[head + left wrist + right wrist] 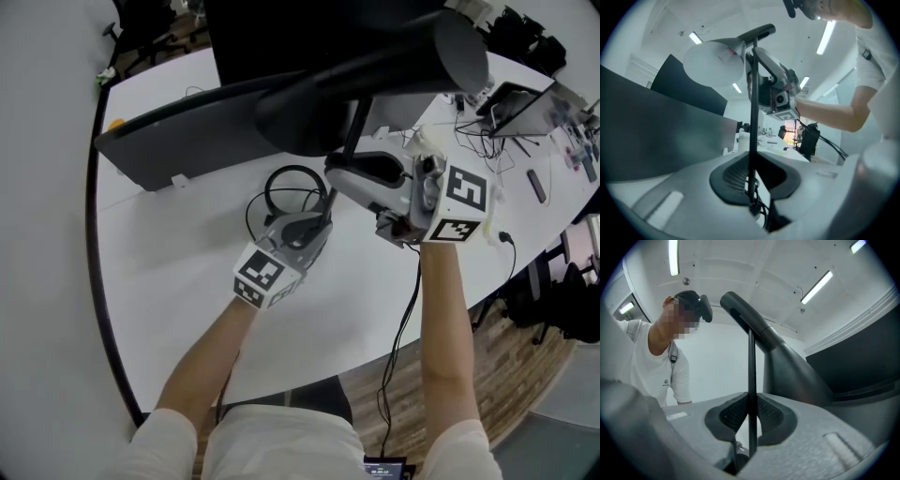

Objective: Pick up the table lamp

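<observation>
The table lamp has a dark cone shade (375, 75) on a thin black stem (352, 131), with a black ring (295, 190) on the table below it. My left gripper (317, 220) is shut on the stem low down; in the left gripper view the stem (753, 117) runs up between the dark pads (736, 178) to the shade (715, 63). My right gripper (349, 173) is shut on the same stem higher up. In the right gripper view the stem (752, 380) stands pinched between the pads (773, 420), with the shade (787, 366) behind.
A black monitor (187, 131) stands at the back of the white table (187, 309). Cables, pens and a laptop (516, 103) lie at the right end. A cord (403, 328) hangs over the front edge. A black chair (562, 319) stands beyond the table's right edge.
</observation>
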Action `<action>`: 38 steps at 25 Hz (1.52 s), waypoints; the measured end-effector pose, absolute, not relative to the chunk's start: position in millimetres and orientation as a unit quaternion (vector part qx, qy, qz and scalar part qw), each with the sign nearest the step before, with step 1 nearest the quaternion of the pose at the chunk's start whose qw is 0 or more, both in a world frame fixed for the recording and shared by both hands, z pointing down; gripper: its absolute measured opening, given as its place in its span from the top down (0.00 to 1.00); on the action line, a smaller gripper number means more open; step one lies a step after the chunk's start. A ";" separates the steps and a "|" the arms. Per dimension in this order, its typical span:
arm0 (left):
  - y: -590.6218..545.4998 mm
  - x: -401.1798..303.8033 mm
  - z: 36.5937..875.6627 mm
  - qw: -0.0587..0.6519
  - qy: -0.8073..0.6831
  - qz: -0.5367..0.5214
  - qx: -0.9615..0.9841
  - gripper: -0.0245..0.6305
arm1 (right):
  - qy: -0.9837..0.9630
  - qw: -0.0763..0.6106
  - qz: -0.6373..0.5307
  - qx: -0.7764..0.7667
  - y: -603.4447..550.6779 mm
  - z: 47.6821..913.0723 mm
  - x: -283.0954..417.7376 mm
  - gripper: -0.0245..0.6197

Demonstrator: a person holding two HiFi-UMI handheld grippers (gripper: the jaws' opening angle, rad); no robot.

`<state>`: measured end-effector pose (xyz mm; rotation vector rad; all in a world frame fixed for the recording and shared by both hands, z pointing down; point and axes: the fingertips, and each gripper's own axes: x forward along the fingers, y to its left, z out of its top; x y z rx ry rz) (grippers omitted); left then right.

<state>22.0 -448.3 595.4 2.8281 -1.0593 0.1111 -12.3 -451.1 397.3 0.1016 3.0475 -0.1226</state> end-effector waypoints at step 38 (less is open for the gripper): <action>-409.1 23.0 437.3 0.032 -0.348 0.035 0.936 0.90 | 0.998 0.061 -0.015 0.031 -408.2 239.5 -6.8 0.89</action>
